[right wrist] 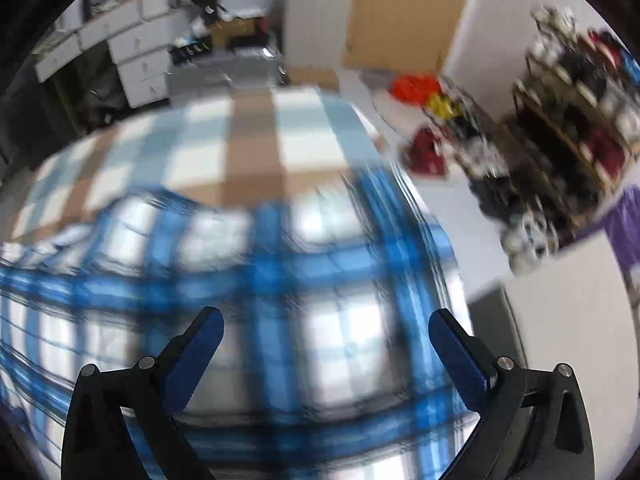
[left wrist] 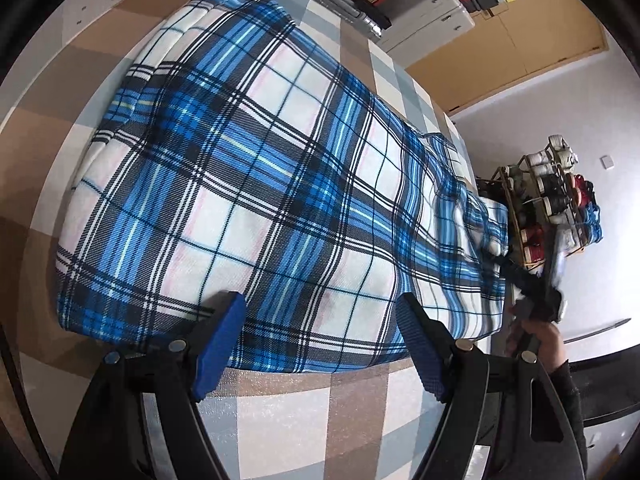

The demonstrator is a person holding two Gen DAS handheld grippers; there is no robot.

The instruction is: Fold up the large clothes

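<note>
A large blue, white and black plaid cloth [left wrist: 248,168] lies spread flat along a table with a brown, grey and white checked cover [left wrist: 320,420]. My left gripper [left wrist: 320,320] hovers over the cloth's near edge, open, with nothing between its blue pads [left wrist: 220,344]. At the cloth's right corner, a hand [left wrist: 540,336] carries the other gripper, which is blurred in the left wrist view. In the right wrist view my right gripper [right wrist: 328,320] is open and empty above the plaid cloth [right wrist: 320,280]. That picture is smeared by motion.
A wooden rack of thread spools [left wrist: 548,196] stands just beyond the table's right end and shows again as the rack [right wrist: 568,120]. White drawer units [right wrist: 132,52], a wooden door [left wrist: 520,40] and boxes [left wrist: 428,20] line the far walls. Bare checked cover [right wrist: 256,136] lies past the cloth.
</note>
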